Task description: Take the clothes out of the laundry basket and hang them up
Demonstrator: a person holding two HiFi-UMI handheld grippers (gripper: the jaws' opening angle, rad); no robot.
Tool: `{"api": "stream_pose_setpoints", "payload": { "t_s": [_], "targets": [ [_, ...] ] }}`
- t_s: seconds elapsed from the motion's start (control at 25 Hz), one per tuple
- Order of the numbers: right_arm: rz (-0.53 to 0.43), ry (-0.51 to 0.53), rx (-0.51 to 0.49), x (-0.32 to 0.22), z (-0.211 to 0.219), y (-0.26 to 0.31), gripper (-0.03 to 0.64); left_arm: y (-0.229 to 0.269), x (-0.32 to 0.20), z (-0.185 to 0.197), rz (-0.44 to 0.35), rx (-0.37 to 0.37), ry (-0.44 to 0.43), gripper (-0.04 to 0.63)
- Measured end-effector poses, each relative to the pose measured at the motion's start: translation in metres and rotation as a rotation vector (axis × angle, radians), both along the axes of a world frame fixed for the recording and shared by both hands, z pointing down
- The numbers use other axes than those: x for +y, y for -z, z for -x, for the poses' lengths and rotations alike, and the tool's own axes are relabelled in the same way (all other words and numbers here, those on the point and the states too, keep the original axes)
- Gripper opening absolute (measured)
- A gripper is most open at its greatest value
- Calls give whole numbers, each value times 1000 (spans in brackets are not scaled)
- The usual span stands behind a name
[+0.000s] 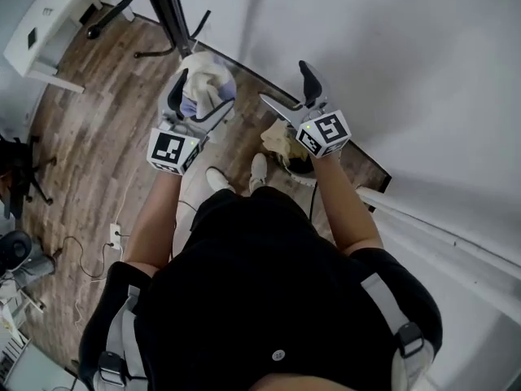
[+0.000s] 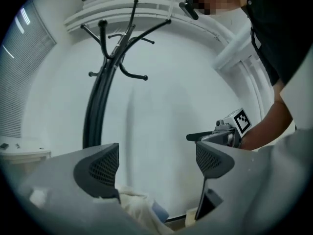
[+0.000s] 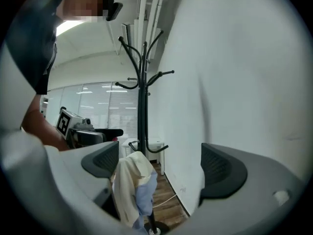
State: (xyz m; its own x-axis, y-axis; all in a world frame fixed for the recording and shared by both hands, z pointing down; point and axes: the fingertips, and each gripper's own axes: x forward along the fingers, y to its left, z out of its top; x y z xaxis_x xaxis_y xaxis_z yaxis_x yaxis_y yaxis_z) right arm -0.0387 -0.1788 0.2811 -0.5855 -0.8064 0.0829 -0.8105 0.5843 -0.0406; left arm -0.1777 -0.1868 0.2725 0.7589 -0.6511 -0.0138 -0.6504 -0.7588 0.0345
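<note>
Holding the left claw (image 1: 199,96) and right claw (image 1: 291,92) wide open and empty beside the coat stand (image 3: 142,106) with a cream-and-blue garment (image 3: 129,180) draped on it, and judging the cream clothes (image 1: 279,137) in the basket (image 1: 301,168) by the wall soft, light and floppy, best pinched at a bunched fold.

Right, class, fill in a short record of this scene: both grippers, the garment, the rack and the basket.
left gripper: open, nothing between jaws
right gripper: open, nothing between jaws
garment: cream and blue, hanging low on rack
rack: black, upright, beside wall
basket: dark, on floor by wall
clothes: cream, still in basket
</note>
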Motion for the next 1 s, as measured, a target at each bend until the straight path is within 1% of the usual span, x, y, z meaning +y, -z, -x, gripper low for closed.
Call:
{"api": "stream_pose_setpoints", "payload": {
  "t_s": [0.08,0.2,0.32,0.44,0.6,0.72,0.88,1.0],
  "targets": [
    [7,-79,-9,7,-34,-1,506,5,2,-33,-5,10,-63,492],
    [7,-156,1,23,-87,-2,506,13,10,-81,-29,23,-117,492],
    [8,-204,5,43,-127,-2,505,16,23,-115,-29,28,-148,492],
    [4,-229,-11,60,-165,-2,505,16,36,-146,-33,20,-149,492],
    [-3,-201,-24,73,-212,-9,503,5,51,-189,-15,-3,-116,492],
    [-1,-148,-33,79,-245,-18,503,-11,58,-221,-4,-30,-57,492],
    [42,-48,-3,87,-286,-52,499,-49,78,-260,66,-68,36,490],
    [83,-6,13,87,-312,-82,495,-80,85,-283,109,-81,87,489]
  ]
}}
